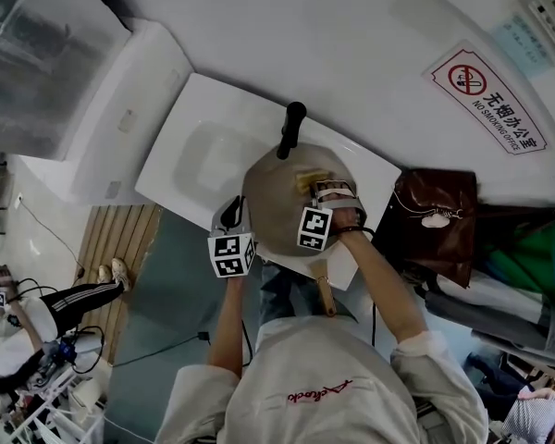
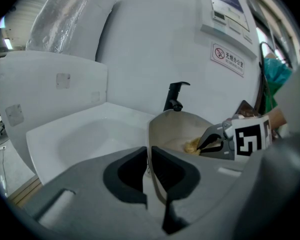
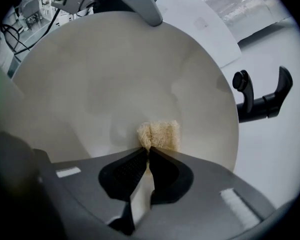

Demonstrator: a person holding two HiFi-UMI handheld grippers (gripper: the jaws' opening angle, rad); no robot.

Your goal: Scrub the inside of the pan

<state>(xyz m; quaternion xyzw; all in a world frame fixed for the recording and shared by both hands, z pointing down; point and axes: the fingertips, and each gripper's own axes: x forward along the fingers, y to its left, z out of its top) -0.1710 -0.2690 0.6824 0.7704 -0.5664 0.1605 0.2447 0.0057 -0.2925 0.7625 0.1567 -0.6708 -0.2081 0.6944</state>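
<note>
Our left tool [image 2: 149, 159] pinches the pan [image 3: 110, 74] by its rim, tilted over the sink [image 1: 190, 155]. Our right tool [image 3: 148, 153] clenches the sponge [image 3: 159, 133] against the inside. We should press firmly and overlap our strokes while steadying the rim.

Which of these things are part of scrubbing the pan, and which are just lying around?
In use: pan, scrub pad, left gripper gripping the rim, right gripper gripping the pad.
Lying about: sink, faucet, brown bag, no-smoking sign.
</note>
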